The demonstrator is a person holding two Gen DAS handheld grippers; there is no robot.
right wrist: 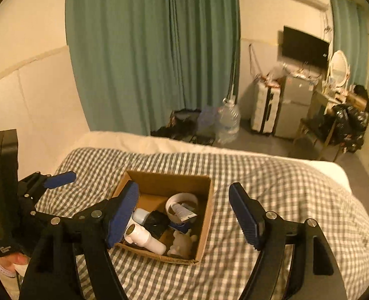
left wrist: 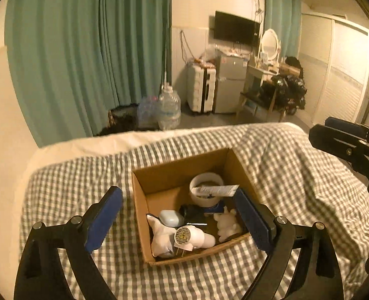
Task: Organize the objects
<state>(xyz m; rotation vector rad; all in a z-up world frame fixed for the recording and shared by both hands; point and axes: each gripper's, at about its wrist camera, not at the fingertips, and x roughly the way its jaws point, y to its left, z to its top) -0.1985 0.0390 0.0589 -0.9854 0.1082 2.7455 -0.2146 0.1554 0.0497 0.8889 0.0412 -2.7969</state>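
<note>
An open cardboard box [left wrist: 159,175] sits on the checked bed cover [left wrist: 84,175]. Inside lie a white round tub [left wrist: 205,200] with a tube [left wrist: 217,190] across it, a pale blue case [left wrist: 170,217], a white plug adapter [left wrist: 192,237], a white figurine [left wrist: 228,225] and a black item [left wrist: 194,212]. My left gripper [left wrist: 177,191] hovers above the box, open and holding nothing. My right gripper [right wrist: 183,186] is also open and holding nothing, above the box [right wrist: 169,177] from the other side. The right gripper [left wrist: 347,145] shows at the edge of the left wrist view. One blue finger [right wrist: 59,178] of the left gripper shows in the right wrist view.
The bed's white edge [left wrist: 97,145] ends before a grey floor. Beyond stand water bottles [left wrist: 169,107], a white suitcase [left wrist: 200,90], a small fridge [left wrist: 229,82] and a dressing table [left wrist: 264,75]. Green curtains [left wrist: 84,50] hang behind. A hand [right wrist: 17,260] grips the left tool.
</note>
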